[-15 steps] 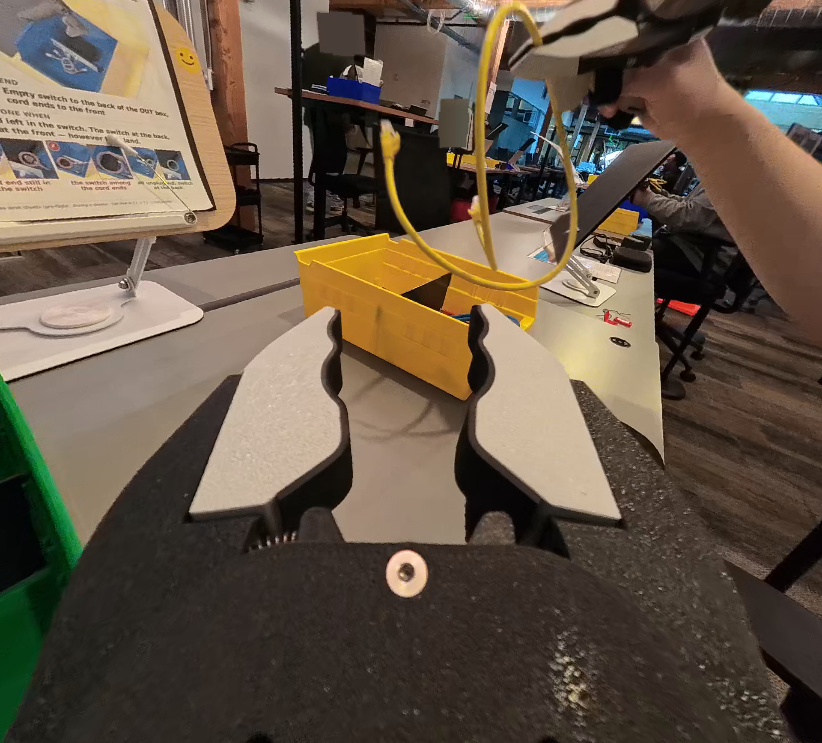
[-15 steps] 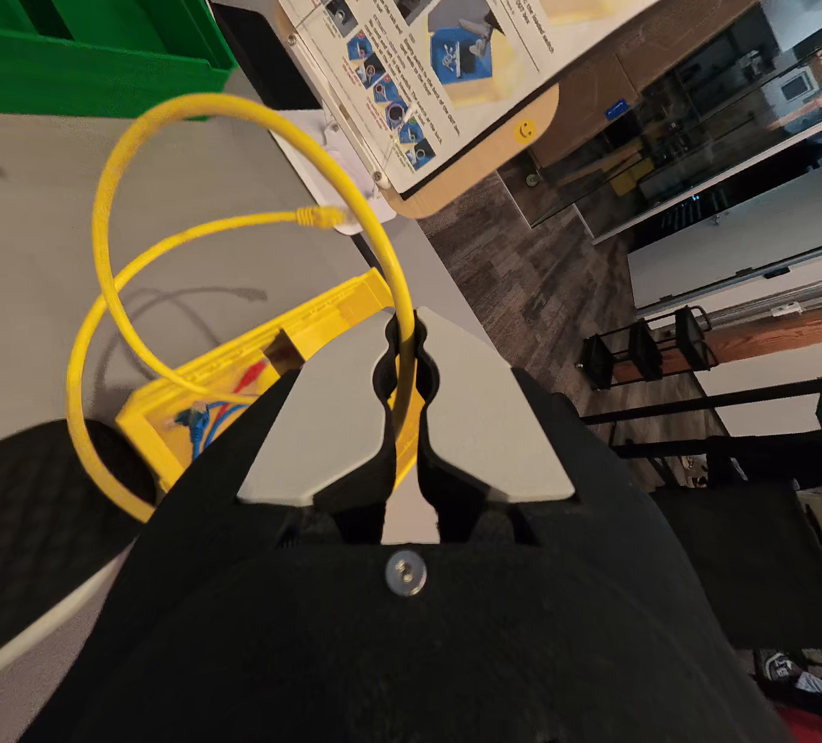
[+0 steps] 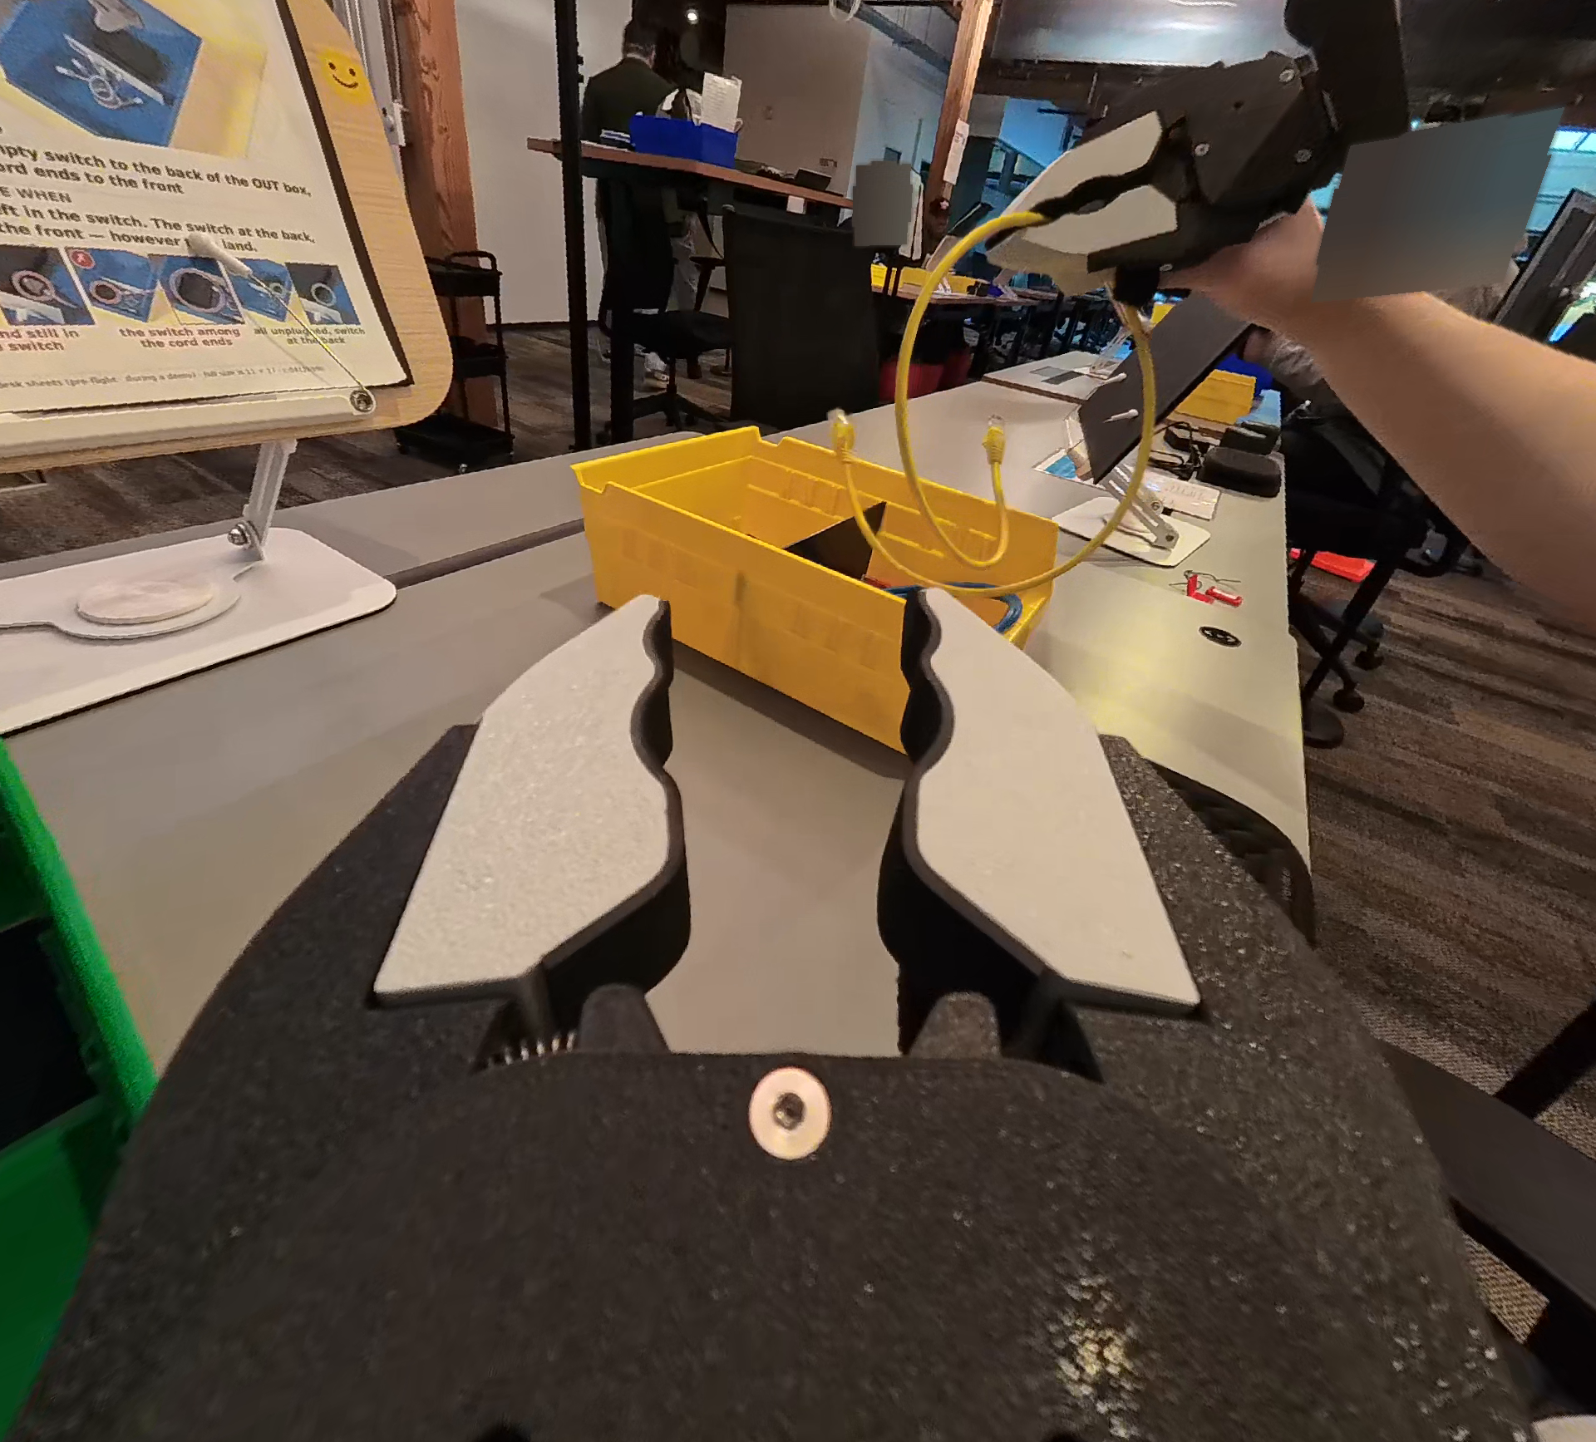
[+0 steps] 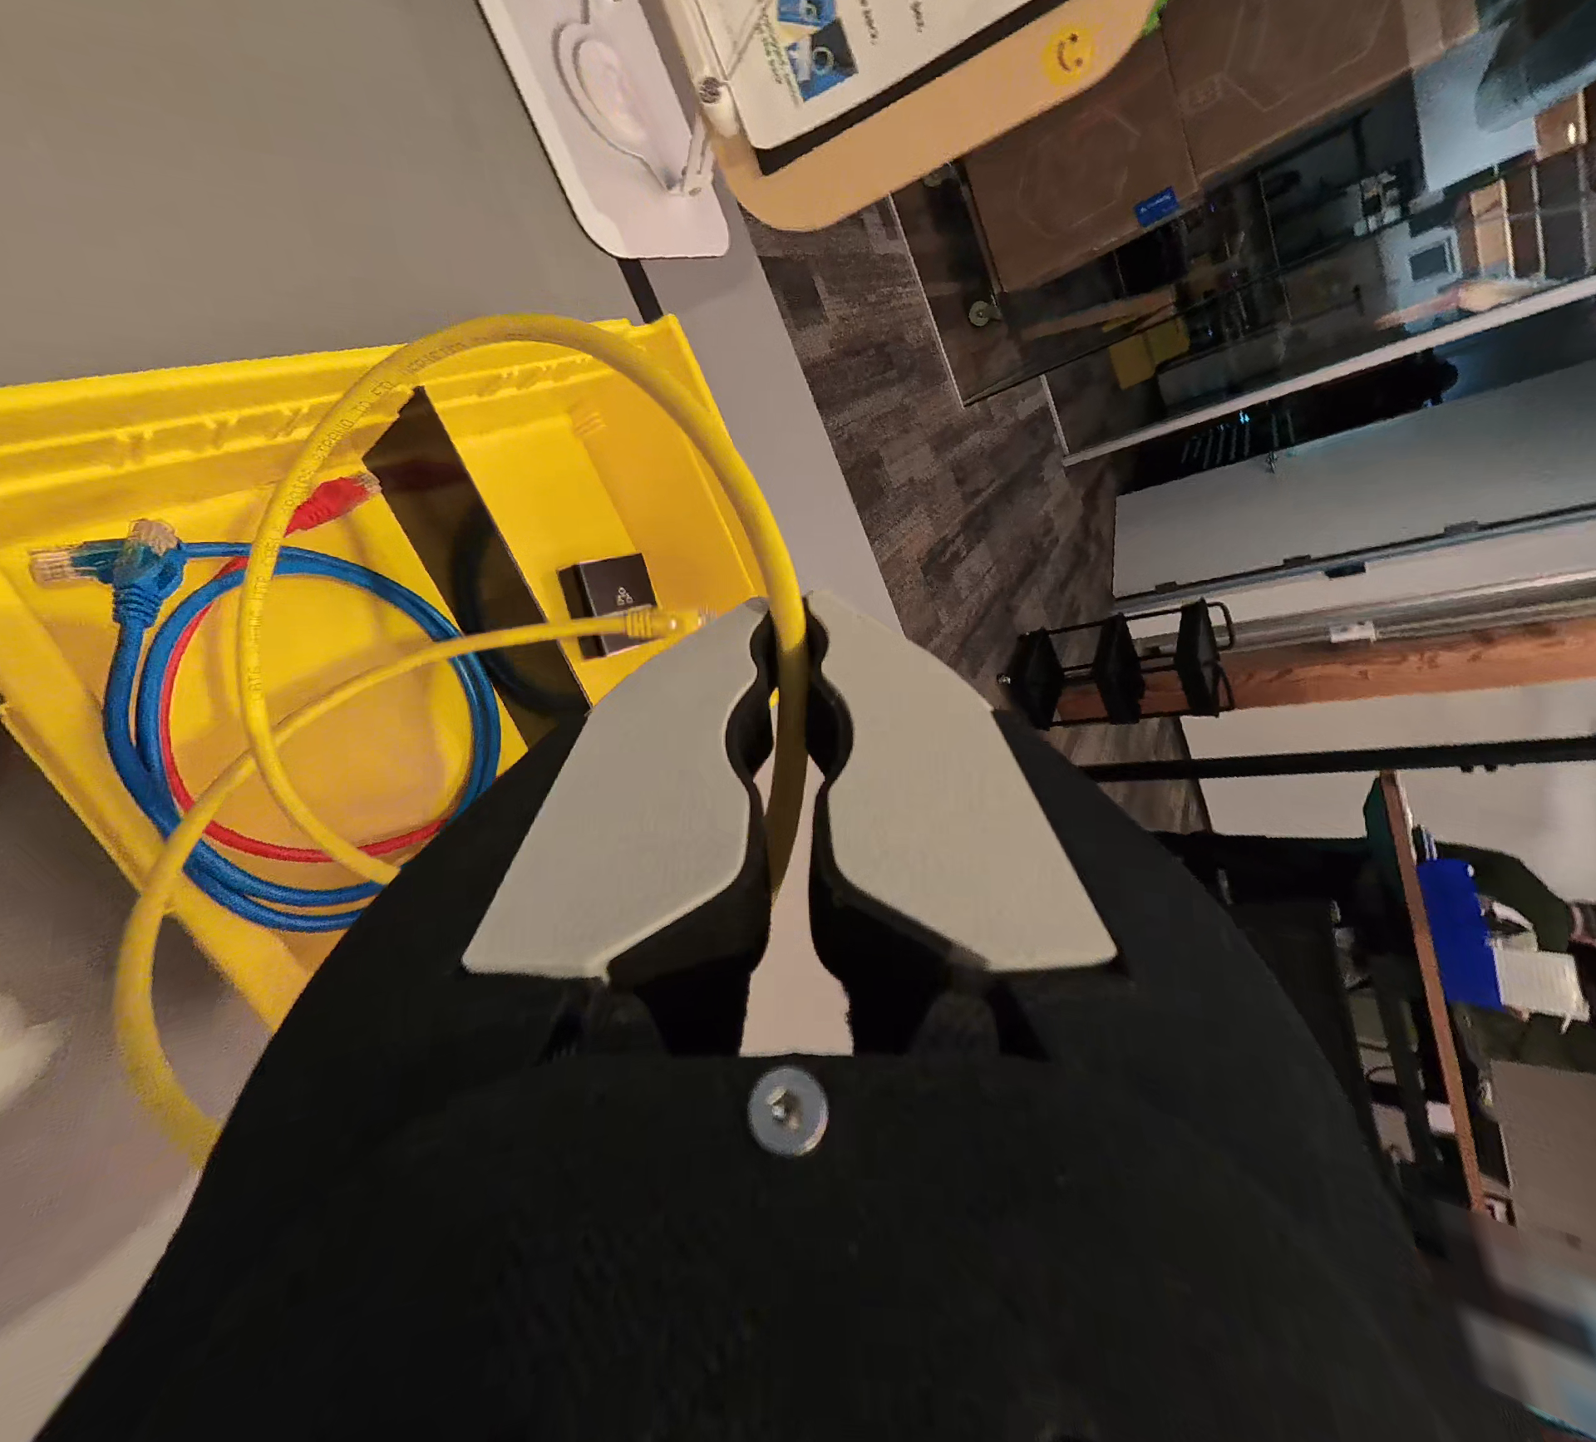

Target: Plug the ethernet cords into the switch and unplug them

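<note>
Right gripper (image 4: 788,628) clamped on the yellow cord (image 4: 518,338), now carried over the yellow bin (image 3: 734,580) instead of out beside it, loop dangling lower, both plugs free. Left gripper (image 3: 786,654) spread wide, empty, low over the table. Switch (image 4: 604,597) lying in the bin, unplugged. Looks like putting away.

The green bin (image 3: 52,1055), left of the left claw (image 3: 786,675), is cut by the edge. In the right view, the yellow cord (image 4: 518,338) blurs and vanishes under the claw body; the bin (image 4: 104,416) runs off left.
</note>
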A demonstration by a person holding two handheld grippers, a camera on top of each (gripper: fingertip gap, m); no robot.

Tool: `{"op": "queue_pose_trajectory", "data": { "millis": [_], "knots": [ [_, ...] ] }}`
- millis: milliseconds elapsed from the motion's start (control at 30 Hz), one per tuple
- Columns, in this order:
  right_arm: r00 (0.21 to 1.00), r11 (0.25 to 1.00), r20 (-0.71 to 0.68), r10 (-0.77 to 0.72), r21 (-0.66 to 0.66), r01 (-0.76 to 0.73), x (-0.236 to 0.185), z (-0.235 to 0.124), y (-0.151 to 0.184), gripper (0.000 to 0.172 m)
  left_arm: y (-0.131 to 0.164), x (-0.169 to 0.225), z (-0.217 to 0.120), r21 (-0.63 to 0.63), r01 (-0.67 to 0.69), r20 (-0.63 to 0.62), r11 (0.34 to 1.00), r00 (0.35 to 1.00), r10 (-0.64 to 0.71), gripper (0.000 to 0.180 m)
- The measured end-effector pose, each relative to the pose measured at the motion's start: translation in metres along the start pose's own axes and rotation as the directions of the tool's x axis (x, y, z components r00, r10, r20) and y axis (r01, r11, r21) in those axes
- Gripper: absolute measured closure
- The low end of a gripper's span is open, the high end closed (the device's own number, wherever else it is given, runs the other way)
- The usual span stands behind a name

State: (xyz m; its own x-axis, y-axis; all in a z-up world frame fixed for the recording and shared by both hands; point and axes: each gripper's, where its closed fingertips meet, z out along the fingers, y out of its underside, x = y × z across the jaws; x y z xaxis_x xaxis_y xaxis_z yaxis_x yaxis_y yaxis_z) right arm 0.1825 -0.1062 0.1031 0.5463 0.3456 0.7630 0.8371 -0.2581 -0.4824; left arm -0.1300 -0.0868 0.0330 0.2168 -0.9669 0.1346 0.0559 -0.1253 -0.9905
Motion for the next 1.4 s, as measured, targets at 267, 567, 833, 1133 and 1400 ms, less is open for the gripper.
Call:
{"op": "queue_pose_trajectory", "data": {
  "millis": [267,567,833,1133,1400],
  "knots": [
    [0.973,0.973,0.037,-0.227,-0.017,0.228,-0.028,0.037,0.002,0.168,0.005,-0.001,0.003,-0.021,-0.003,0.003,1.0,1.0,0.003,0.131],
    [0.926,0.93,-0.093,-0.366,-0.086,0.358,-0.022,0.066,0.007,0.168,0.008,0.001,0.004,-0.034,-0.008,-0.008,0.999,1.0,0.008,0.132],
    [0.845,0.844,-0.036,-0.533,-0.098,0.528,-0.026,0.084,-0.006,0.168,0.008,0.002,0.005,-0.037,-0.018,-0.009,0.999,1.0,0.018,0.132],
    [0.847,0.843,0.073,-0.527,-0.085,0.532,-0.055,0.105,0.006,0.168,0.009,0.002,0.005,-0.04,-0.015,-0.014,0.999,1.0,0.014,0.133],
    [0.848,0.845,0.062,-0.527,-0.071,0.53,-0.07,0.1,0.02,0.168,0.011,0.006,0.007,-0.052,-0.032,-0.022,0.998,0.999,0.031,0.133]
  ]
}}
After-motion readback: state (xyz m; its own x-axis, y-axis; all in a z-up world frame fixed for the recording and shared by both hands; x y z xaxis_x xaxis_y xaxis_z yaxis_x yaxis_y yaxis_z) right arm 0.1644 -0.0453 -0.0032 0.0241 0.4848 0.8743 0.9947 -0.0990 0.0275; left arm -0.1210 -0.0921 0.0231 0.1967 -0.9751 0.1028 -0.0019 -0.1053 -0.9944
